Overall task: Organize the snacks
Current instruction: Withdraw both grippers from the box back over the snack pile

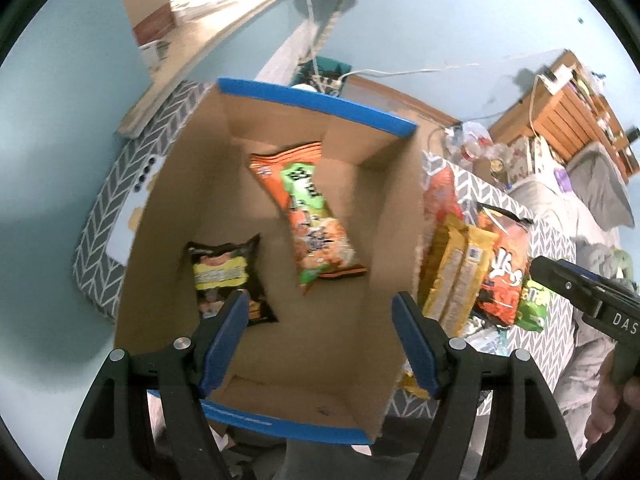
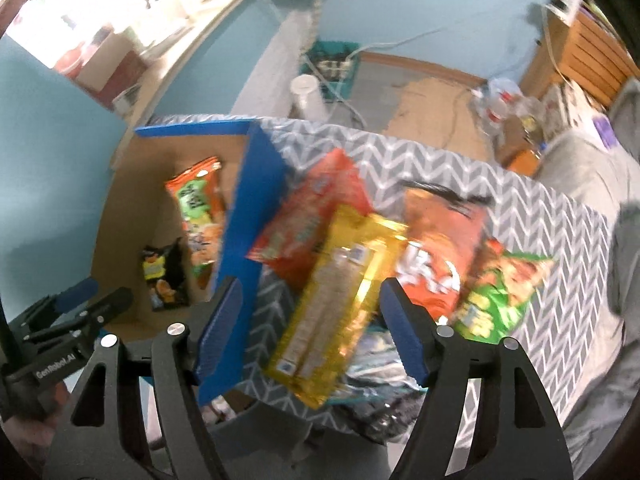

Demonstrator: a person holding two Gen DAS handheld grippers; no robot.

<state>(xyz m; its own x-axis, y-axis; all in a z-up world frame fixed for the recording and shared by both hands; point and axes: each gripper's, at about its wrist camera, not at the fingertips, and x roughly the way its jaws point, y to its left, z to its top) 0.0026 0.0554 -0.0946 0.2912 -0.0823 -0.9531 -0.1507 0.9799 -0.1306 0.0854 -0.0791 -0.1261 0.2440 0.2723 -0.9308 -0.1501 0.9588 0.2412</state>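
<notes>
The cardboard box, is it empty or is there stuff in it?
Not empty. The cardboard box is open on top, and two snacks lie on its bottom: an orange and green bag and a small black and yellow bag.

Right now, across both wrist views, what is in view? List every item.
cardboard box: 1, brown with blue rim, on patterned surface
orange-green snack bag: 1, inside box
black-yellow snack bag: 1, inside box
yellow packet: 1, on pile beside box
orange snack bags: 2, in pile
green snack bag: 1, pile's right edge
chevron surface: 1, grey-white, under everything
left gripper: 1, black with blue pads, open, over box
right gripper: 1, same colours, open, over yellow packet
</notes>
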